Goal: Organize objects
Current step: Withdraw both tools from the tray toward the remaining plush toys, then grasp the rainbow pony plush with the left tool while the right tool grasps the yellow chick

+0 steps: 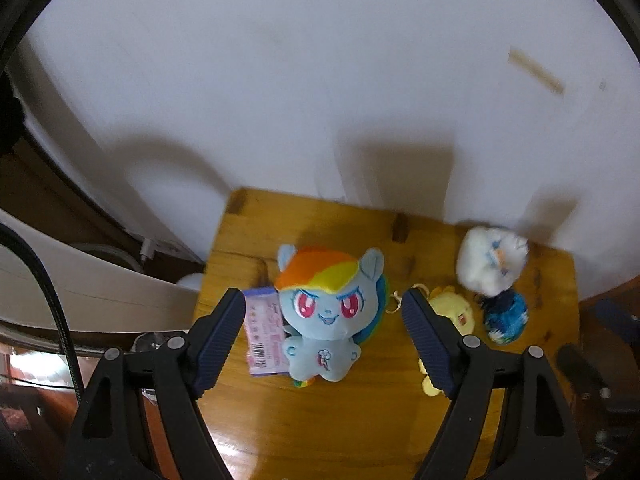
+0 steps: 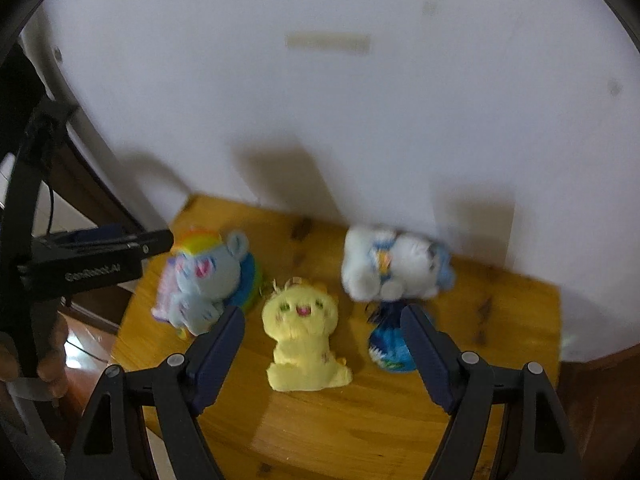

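While both grippers hang above the small wooden table (image 1: 344, 412), neither touches anything. Spread wide, the left gripper (image 1: 324, 322) frames the blue rainbow-maned pony plush (image 1: 326, 312), its pads apart from the toy; a pink tag (image 1: 264, 332) with a barcode lies beside the plush, its print too small to read. Equally wide, the right gripper (image 2: 323, 334) brackets the yellow plush (image 2: 302, 344), with no contact. Behind stand a white plush (image 2: 384, 264) and a blue ball-shaped toy (image 2: 388, 348). White lettering on the left gripper's side is blurred, roughly "GenRobot.AI".
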Motion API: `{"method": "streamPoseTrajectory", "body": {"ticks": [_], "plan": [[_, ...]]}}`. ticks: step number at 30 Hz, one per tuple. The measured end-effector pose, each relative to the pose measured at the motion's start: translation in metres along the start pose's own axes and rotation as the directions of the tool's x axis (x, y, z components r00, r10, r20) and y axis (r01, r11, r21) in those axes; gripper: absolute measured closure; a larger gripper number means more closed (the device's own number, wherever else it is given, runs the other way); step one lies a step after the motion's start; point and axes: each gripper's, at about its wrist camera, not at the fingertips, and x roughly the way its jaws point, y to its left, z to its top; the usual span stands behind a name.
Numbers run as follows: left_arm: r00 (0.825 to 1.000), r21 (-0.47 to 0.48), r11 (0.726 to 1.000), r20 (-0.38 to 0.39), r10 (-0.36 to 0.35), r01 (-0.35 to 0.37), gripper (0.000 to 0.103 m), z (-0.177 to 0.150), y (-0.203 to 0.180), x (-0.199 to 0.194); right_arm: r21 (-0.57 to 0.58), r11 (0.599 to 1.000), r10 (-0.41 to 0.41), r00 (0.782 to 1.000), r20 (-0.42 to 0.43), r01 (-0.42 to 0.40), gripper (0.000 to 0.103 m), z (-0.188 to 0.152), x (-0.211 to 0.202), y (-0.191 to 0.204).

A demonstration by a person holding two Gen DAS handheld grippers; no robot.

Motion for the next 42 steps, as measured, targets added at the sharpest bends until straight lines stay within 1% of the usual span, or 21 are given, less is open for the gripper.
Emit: {"method": "streamPoseTrajectory", "body": {"ticks": [3, 5, 11, 14, 17, 23, 26, 29, 33, 38, 42], "plan": [[0.999, 0.015, 1.000, -0.037, -0.007, 0.008, 0.020, -0.007, -0.004, 0.026, 0.013, 1.000, 0.028, 0.998, -0.064, -0.027, 0.022, -0.013, 0.034, 0.000], [0.998, 0.018, 1.000, -0.056, -0.013, 0.014, 0.020, -0.010, -0.005, 0.034, 0.010, 0.999, 0.036, 0.995, -0.090, -0.035, 0.022, -0.021, 0.050, 0.002], [0.995, 0.050, 0.998, -0.102, -0.018, 0.023, 0.020, -0.019, -0.016, 0.065, 0.015, 0.999, 0.045, 0.987, -0.152, -0.044, 0.022, -0.037, 0.086, 0.004], [0.993, 0.064, 0.998, -0.113, -0.016, 0.024, 0.020, -0.021, -0.023, 0.074, 0.029, 0.999, 0.048, 0.984, -0.174, -0.044, 0.022, -0.043, 0.100, 0.003], [0.996, 0.096, 0.995, -0.089, 0.026, -0.018, 0.020, -0.022, -0.031, 0.076, 0.046, 0.998, 0.061, 0.981, -0.184, -0.054, 0.022, -0.045, 0.110, -0.001], [0.997, 0.146, 0.989, -0.059, 0.046, -0.037, 0.020, -0.024, -0.044, 0.079, 0.041, 0.997, 0.078, 0.977, -0.198, -0.071, 0.022, -0.053, 0.122, 0.001], [0.995, 0.168, 0.982, -0.036, 0.090, -0.083, 0.020, -0.027, -0.048, 0.082, 0.021, 0.997, 0.078, 0.976, -0.202, -0.075, 0.022, -0.059, 0.123, 0.005], [0.992, 0.169, 0.980, -0.050, 0.117, -0.107, 0.019, -0.027, -0.045, 0.091, 0.010, 0.997, 0.081, 0.975, -0.206, -0.081, 0.022, -0.066, 0.122, 0.005], [0.991, 0.160, 0.982, -0.068, 0.114, -0.102, 0.018, -0.028, -0.042, 0.097, 0.006, 0.996, 0.093, 0.973, -0.212, -0.094, 0.023, -0.072, 0.118, 0.005], [0.989, 0.188, 0.975, -0.066, 0.133, -0.119, 0.017, -0.031, -0.049, 0.104, 0.003, 0.995, 0.101, 0.973, -0.208, -0.103, 0.024, -0.078, 0.115, 0.005], [0.989, 0.192, 0.975, -0.063, 0.130, -0.116, 0.017, -0.033, -0.051, 0.107, 0.001, 0.995, 0.101, 0.974, -0.204, -0.103, 0.027, -0.083, 0.112, 0.006]]}}
